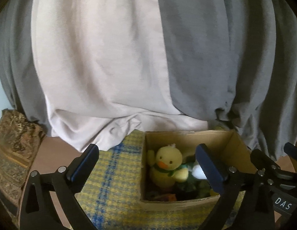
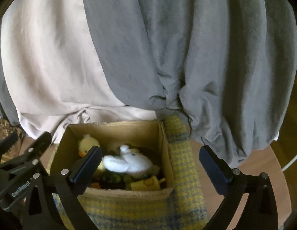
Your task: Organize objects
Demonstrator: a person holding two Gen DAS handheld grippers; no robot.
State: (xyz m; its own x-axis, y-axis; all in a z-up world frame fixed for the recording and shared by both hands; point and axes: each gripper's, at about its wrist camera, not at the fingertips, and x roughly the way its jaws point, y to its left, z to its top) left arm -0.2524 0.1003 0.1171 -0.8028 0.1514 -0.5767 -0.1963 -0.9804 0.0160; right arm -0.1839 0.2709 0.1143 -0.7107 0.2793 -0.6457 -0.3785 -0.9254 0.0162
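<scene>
An open cardboard box (image 1: 186, 137) (image 2: 114, 126) stands on a yellow and blue woven cloth (image 1: 114, 174) (image 2: 183, 164). Inside it, a yellow plush duck (image 1: 168, 165) (image 2: 88, 142) sits upright among other toys. A white plush toy (image 2: 129, 163) lies on top, blurred; it shows partly behind a finger in the left wrist view (image 1: 198, 171). A yellow block (image 2: 146, 185) lies at the box's front. My left gripper (image 1: 147, 163) is open and empty, above the box's left side. My right gripper (image 2: 150, 163) is open and empty, above the box's right side.
Grey and white curtains (image 1: 129, 57) (image 2: 167, 48) hang right behind the box. A brown patterned fabric (image 1: 12, 147) lies to the left. The cloth rests on a brown wooden surface (image 2: 254, 174). A white cable (image 2: 294, 159) runs at the far right.
</scene>
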